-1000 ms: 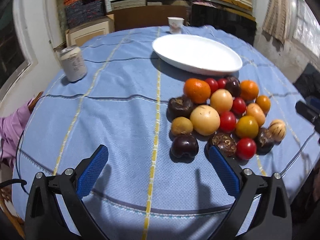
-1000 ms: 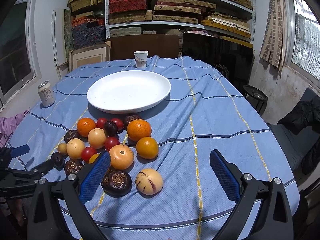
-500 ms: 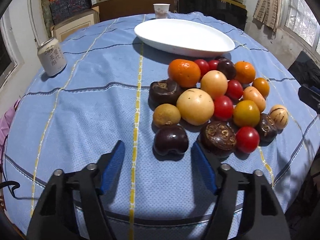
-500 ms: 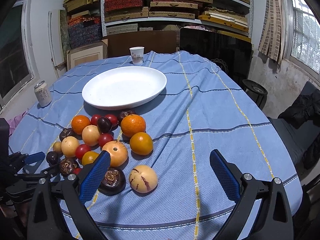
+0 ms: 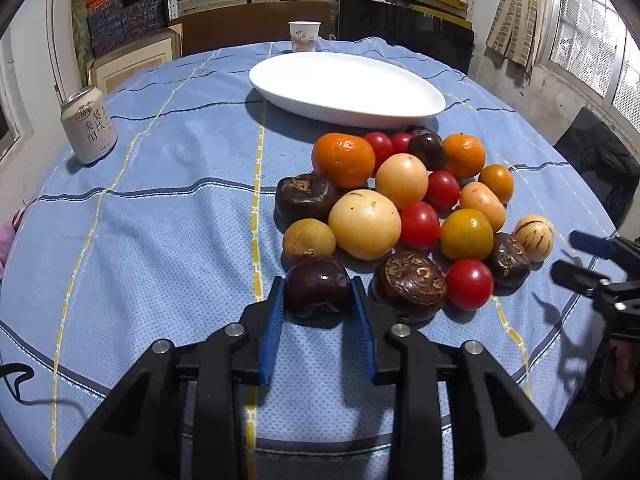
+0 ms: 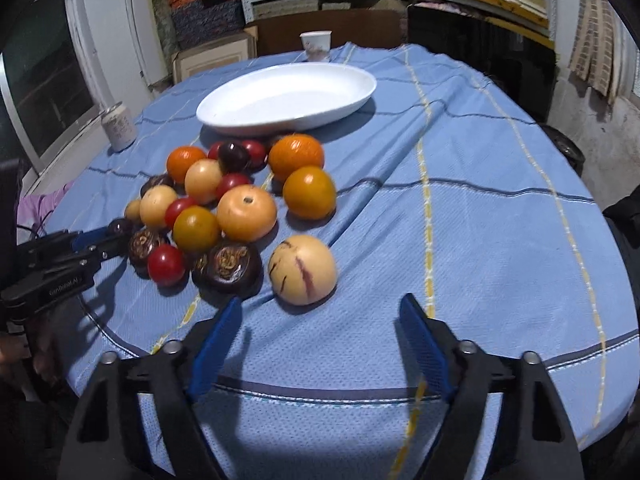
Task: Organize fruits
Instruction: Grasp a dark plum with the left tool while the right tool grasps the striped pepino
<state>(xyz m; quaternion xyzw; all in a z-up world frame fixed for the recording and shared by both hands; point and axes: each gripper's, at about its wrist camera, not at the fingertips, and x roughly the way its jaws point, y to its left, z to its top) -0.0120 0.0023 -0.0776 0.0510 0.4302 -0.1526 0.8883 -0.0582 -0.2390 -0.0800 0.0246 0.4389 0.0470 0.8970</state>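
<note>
Left fingers clamp a glossy dark round fruit — right fingers apart, just narrowing.

Left gripper jaws clamped, right gripper jaws narrowing.

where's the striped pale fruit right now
In the right wrist view the striped fruit lies on the tablecloth just ahead of the right gripper, beside a dark fruit.

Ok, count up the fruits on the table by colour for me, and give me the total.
Red fruits: 5
Orange or amber fruits: 4
Pale fruits (yellow, peach, tan, one striped): 5
Dark fruits (brown or purple): 6, one gripped in the left claw, one half hidden behind the others
Total: 20
</note>
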